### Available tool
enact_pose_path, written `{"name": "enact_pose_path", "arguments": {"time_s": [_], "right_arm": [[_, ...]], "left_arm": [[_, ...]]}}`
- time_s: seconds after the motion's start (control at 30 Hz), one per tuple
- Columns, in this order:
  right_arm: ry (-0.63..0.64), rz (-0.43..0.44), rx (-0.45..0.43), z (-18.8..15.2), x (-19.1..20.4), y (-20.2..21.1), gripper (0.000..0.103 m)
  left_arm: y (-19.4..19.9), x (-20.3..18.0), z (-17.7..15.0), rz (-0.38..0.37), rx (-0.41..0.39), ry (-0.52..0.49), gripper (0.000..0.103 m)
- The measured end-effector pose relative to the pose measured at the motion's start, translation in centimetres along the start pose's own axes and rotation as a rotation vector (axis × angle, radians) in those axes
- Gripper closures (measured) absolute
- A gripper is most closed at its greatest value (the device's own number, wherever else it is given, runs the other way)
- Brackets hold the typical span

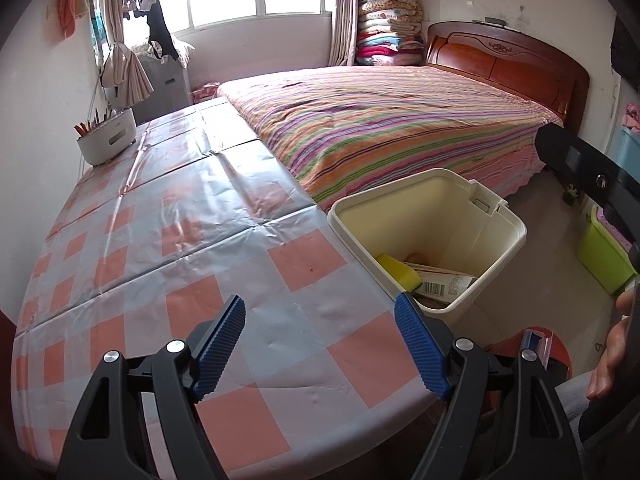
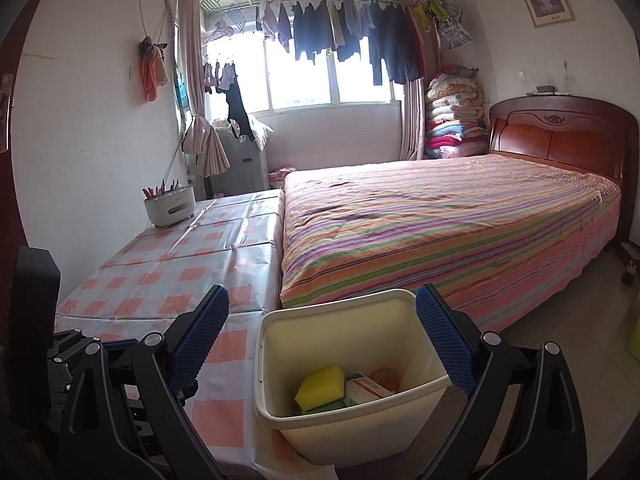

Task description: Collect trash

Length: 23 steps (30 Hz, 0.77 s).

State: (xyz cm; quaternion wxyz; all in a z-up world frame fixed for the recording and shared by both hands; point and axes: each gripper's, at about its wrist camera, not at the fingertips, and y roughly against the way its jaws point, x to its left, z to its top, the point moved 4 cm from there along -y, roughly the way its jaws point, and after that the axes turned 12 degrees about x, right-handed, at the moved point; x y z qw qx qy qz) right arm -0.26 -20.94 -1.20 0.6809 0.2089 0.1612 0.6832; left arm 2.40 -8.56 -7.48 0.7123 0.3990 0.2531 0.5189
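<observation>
Trash sits in bin (image 2: 344, 364) below your spread, empty claws (image 1: 320, 344) (image 2: 324, 344); collection looks finished, withdraw.

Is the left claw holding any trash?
No, the left claw stands open over the checked tablecloth with nothing between its pads; the yellow sponge lies in the bin.

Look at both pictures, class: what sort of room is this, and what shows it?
A lived-in bedroom, most likely. A bed with a striped cover and wooden headboard fills the right side, folded quilts are stacked in the corner, and laundry hangs across the window.
</observation>
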Motion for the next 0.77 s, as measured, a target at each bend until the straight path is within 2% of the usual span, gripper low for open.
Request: {"name": "enact_pose_path", "arguments": {"time_s": [0.37,0.67,0.77], "right_arm": [[-0.002,-0.002,-0.002,-0.19,-0.03,-0.13,0.01],[-0.001,-0.001,-0.002,-0.37,0.05,-0.43,0.01],[0.006,-0.001,0.0,-0.4,0.3,-0.6,0.01]], "left_arm": [[0.52,-0.84,0.08,-0.017,-0.031,-0.031,0.021],[0.98,-0.64,0.27,0.029,-0.058,-0.029,0.021],[0.94,-0.31,0.3,0.024,-0.055,-0.015,0.021]]}}
